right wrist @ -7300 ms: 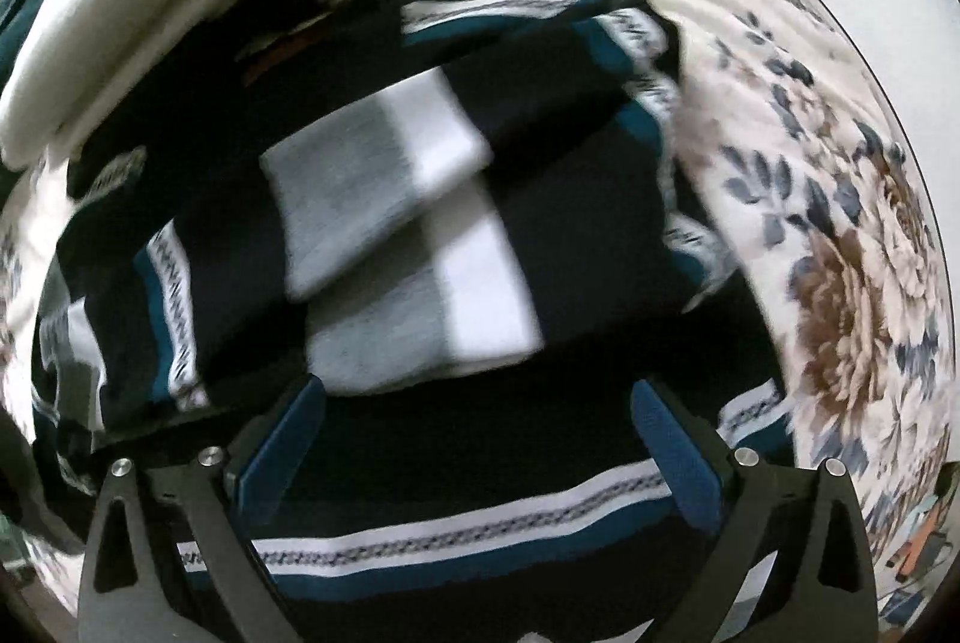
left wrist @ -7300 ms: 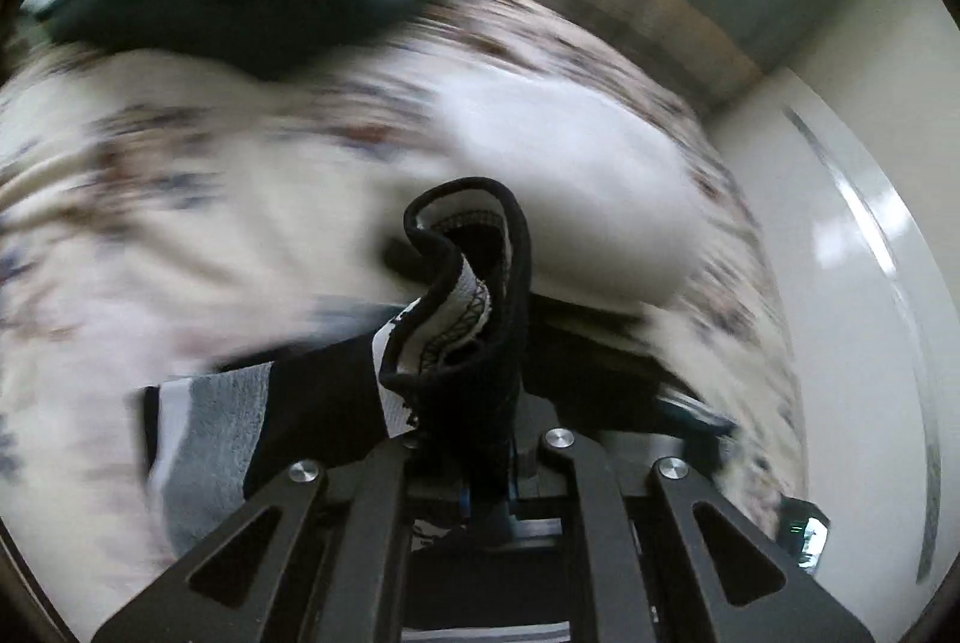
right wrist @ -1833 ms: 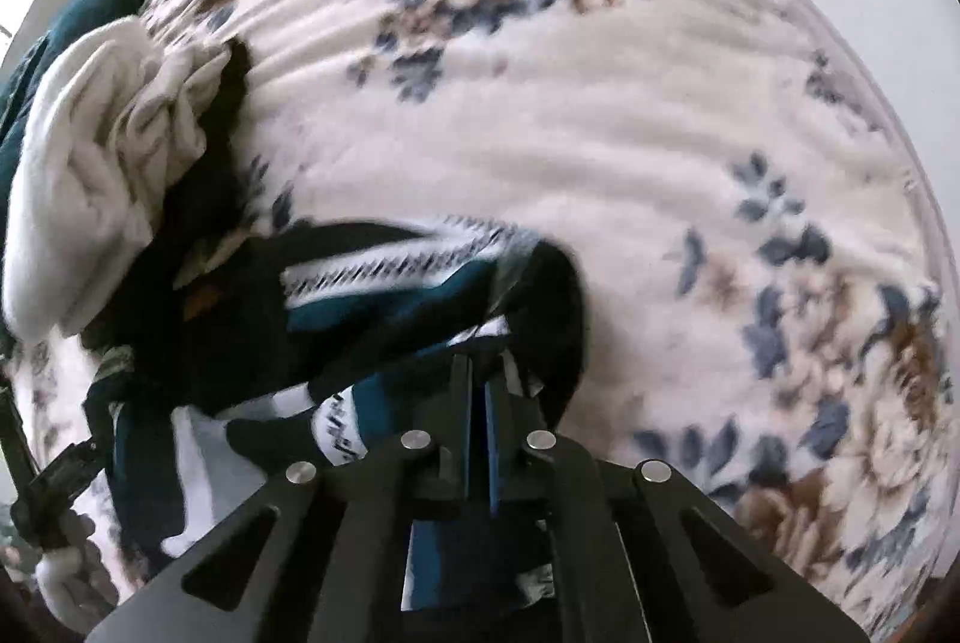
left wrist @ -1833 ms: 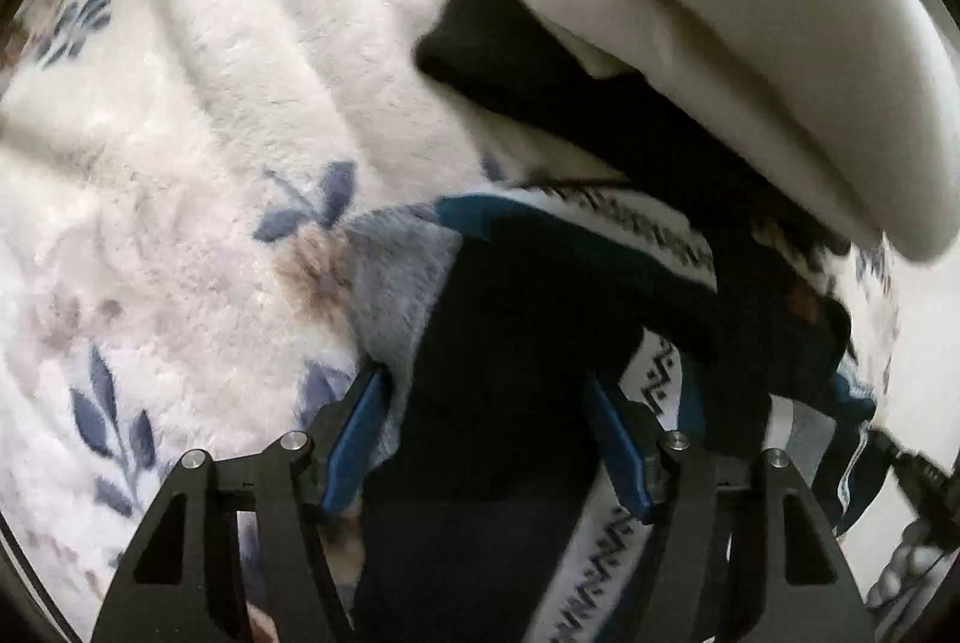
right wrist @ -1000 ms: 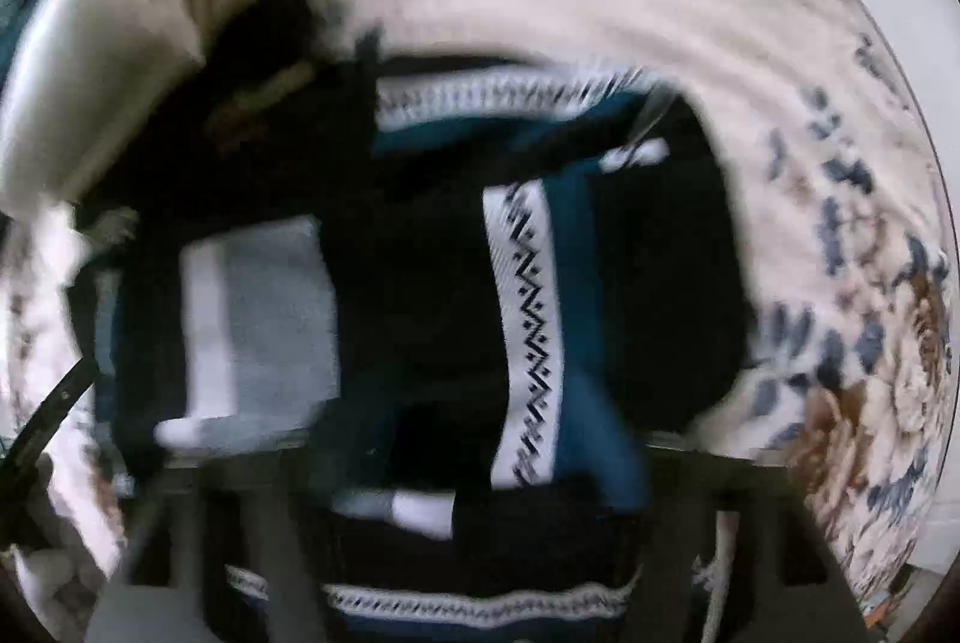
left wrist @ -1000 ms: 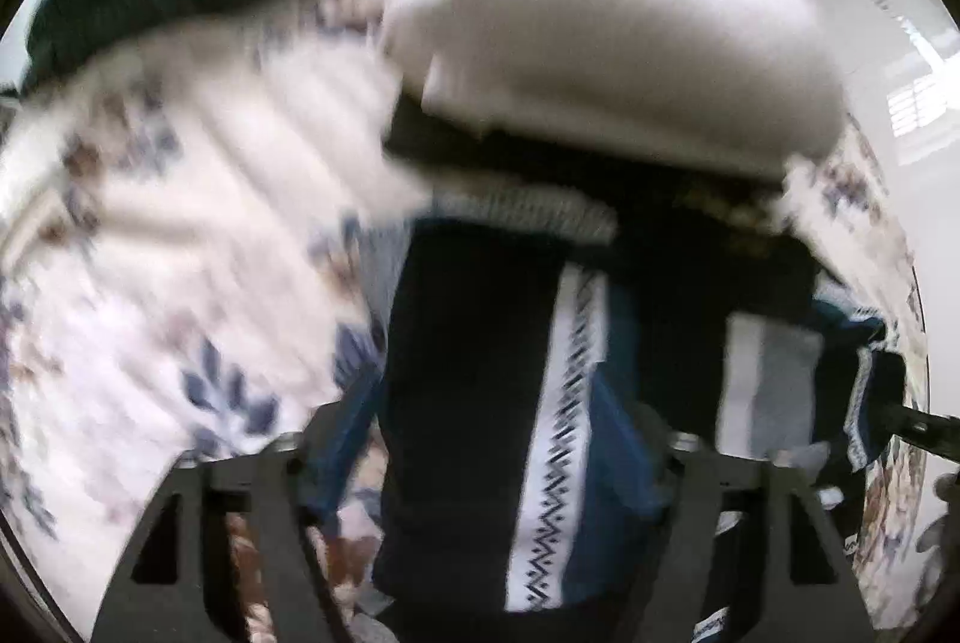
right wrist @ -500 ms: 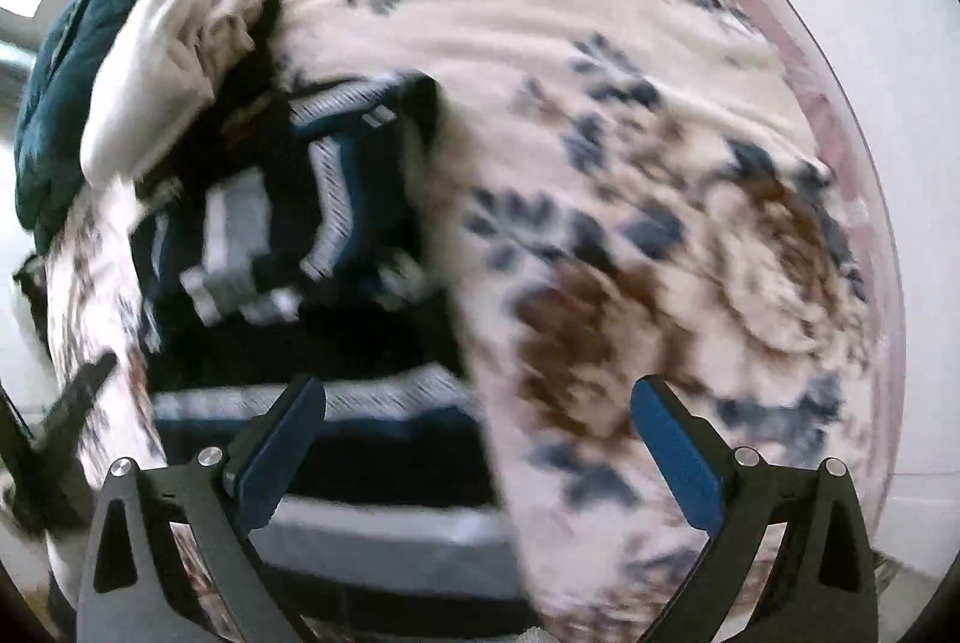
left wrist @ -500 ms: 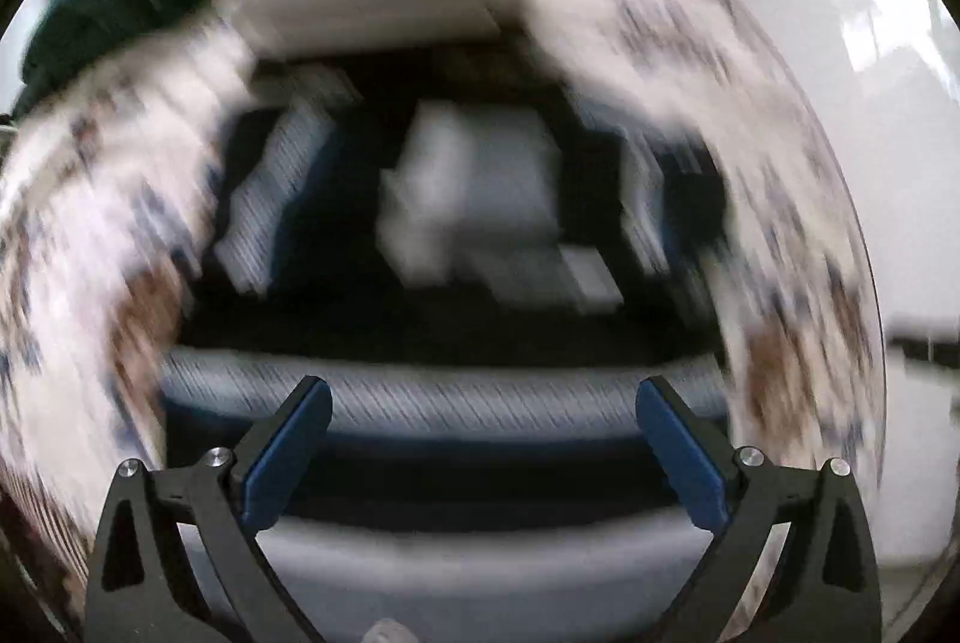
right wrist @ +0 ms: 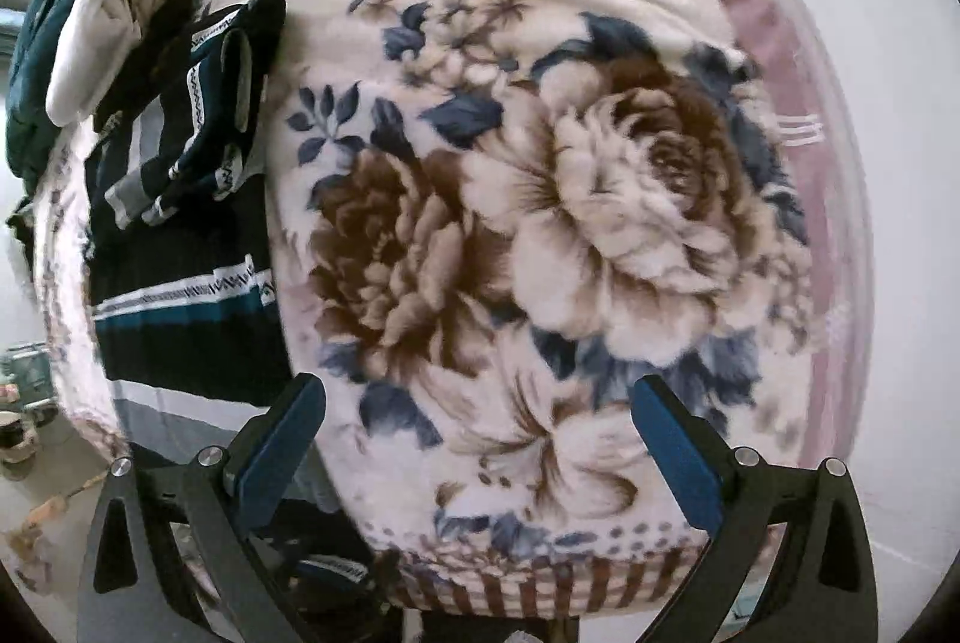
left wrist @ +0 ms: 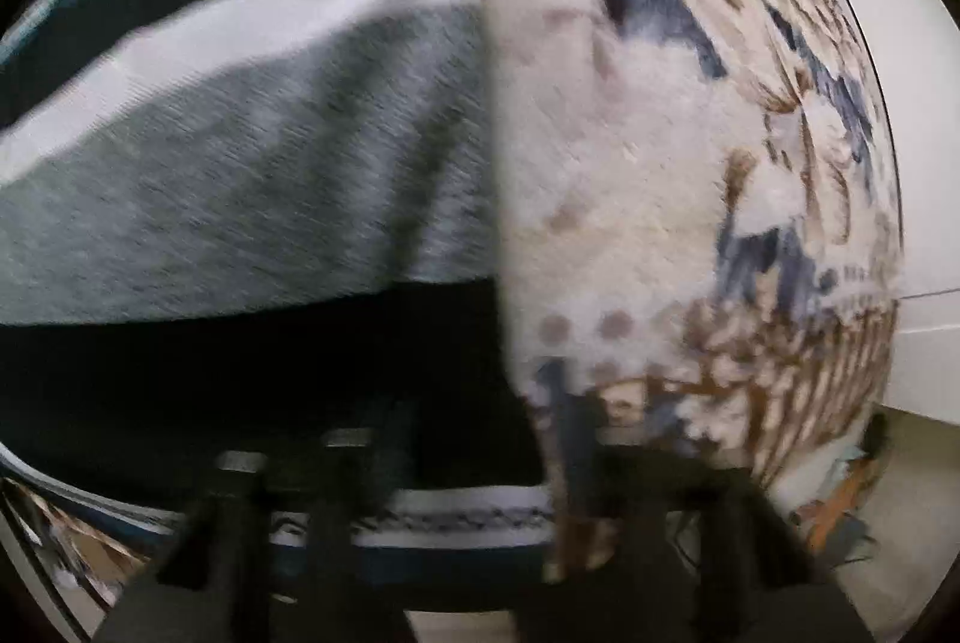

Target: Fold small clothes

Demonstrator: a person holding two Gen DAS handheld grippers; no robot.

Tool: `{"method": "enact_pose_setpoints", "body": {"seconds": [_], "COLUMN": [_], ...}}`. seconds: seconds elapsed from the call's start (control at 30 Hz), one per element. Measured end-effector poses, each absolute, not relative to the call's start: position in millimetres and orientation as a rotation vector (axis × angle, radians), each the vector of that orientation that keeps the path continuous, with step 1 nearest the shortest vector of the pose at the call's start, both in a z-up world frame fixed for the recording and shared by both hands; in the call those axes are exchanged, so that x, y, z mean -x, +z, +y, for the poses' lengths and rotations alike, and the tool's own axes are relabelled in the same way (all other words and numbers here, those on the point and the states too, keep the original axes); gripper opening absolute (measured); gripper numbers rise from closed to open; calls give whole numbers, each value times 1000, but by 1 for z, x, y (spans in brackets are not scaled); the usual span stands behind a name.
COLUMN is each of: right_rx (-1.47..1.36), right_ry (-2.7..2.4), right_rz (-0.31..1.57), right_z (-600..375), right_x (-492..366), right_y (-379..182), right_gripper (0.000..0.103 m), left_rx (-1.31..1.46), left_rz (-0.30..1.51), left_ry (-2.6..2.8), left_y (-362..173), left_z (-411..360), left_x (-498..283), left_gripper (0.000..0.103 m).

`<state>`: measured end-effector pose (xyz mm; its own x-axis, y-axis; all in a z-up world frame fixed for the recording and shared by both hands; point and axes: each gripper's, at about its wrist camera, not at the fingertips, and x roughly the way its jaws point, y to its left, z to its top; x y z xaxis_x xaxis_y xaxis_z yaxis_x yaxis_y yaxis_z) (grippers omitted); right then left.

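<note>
Left wrist view: my left gripper (left wrist: pixel 420 511), blurred so I cannot tell its spread, sits low over the sweater (left wrist: pixel 240 175), knit grey, white and dark bands running crosswise

Right wrist view: my right gripper (right wrist: pixel 474 457) gapes empty over the plush blanket (right wrist: pixel 600 223); the sweater (right wrist: pixel 180 253) lies off left, nearer my left hand

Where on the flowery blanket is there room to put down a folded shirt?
The wide stretch of floral fleece blanket right of the dark striped knit sweater, out to the pink edge band, is bare. The left strip is crowded: the sweater, a white bundled garment and a dark teal cushion.
</note>
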<state>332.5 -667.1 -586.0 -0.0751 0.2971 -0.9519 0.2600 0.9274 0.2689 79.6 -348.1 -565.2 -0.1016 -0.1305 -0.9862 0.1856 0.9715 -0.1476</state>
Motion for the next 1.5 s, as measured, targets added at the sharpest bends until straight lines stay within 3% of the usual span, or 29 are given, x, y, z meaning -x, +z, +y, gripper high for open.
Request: {"method": "enact_pose_setpoints", "body": {"seconds": [0.1, 0.17, 0.23, 0.3, 0.57, 0.67, 0.7, 0.73, 1.13, 1.5], "right_rx": [-535, -599, -664, -733, -1165, -1210, -1170, -1126, -734, -353], "right_ry": [123, 179, 243, 303, 382, 366, 352, 333, 273, 316], "right_rz": [1620, 1570, 1536, 1517, 1578, 1596, 1597, 1595, 1573, 1598], "right_z": [-661, -657, -650, -640, -601, -586, -580, -575, -504, -296], "right_x": [-367, -397, -433, -471, -569, -586, -592, -594, -626, -670], "right_y": [-596, -604, -616, -631, -709, -723, -721, -718, -600, -518], "right_gripper": [103, 95, 73, 61, 60, 59, 40, 9, 8, 8], "left_rx": [16, 16, 54, 77, 119, 134, 144, 151, 414, 635], "left_rz": [1608, 1566, 1541, 1516, 1461, 1453, 1445, 1440, 1329, 1260], "left_ry": [-291, -289, -280, -272, -227, -214, -211, -209, -73, 61], "left_y": [-545, -528, -509, -493, -468, -465, -462, -458, -417, -412], "left_z": [-331, -323, -313, -306, -275, -265, -261, -256, -133, 21], "left_x": [-80, -79, -80, -78, -83, -88, -89, -91, -93, -75], "left_gripper": [4, 4, 4, 4, 4, 4, 4, 4, 4, 4]}}
